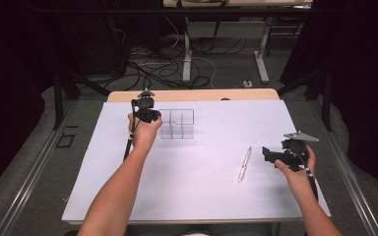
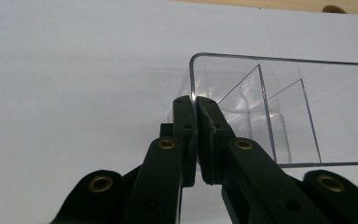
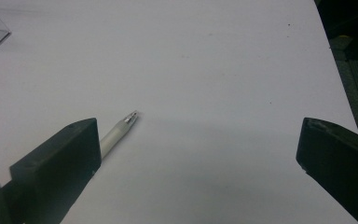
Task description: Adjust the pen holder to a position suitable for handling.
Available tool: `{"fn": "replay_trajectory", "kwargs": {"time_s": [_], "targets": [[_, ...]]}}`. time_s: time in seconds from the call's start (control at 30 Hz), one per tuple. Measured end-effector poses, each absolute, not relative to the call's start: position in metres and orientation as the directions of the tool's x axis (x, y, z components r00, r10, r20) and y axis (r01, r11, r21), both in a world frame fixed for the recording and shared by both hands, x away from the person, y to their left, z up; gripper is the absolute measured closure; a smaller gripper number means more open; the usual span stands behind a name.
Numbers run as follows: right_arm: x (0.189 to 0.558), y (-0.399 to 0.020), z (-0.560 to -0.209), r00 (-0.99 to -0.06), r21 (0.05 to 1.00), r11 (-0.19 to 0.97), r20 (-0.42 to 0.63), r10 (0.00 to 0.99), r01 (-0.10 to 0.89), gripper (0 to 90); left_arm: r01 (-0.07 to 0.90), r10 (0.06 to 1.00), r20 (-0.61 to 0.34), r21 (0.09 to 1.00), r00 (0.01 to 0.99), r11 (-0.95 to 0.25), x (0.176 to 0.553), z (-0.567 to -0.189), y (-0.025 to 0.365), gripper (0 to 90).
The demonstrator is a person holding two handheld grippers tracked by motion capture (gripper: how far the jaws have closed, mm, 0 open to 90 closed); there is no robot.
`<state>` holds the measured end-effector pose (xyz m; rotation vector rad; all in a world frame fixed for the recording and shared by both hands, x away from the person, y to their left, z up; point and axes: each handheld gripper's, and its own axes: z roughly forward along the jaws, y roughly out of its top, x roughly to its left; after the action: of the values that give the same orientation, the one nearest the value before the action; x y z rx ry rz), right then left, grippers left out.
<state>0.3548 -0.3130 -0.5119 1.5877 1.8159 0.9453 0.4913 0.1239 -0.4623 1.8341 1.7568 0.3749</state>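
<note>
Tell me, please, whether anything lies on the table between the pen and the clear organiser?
Nothing visible does. In the high view only bare white table lies between the pen and the clear organiser, whose left wall the left gripper pinches. The right gripper waits open beside the pen.

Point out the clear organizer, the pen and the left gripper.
clear organizer (image 2: 279, 112), left gripper view, on an inner divider wall.
pen (image 1: 244, 164), high view, on the middle of its barrel.
left gripper (image 2: 196, 100), left gripper view, at its closed tips on the organizer's wall.
</note>
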Motion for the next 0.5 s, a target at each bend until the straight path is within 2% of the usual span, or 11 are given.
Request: {"fn": "replay_trajectory", "kwargs": {"time_s": [0.5], "targets": [[0.354,-0.313,-0.512,-0.156,0.793,0.056,0.049,0.987,0.606,0.0,0.828,0.978,-0.183,0.56,0.102,0.018,0.482,-0.461,0.108,87.1]]}}
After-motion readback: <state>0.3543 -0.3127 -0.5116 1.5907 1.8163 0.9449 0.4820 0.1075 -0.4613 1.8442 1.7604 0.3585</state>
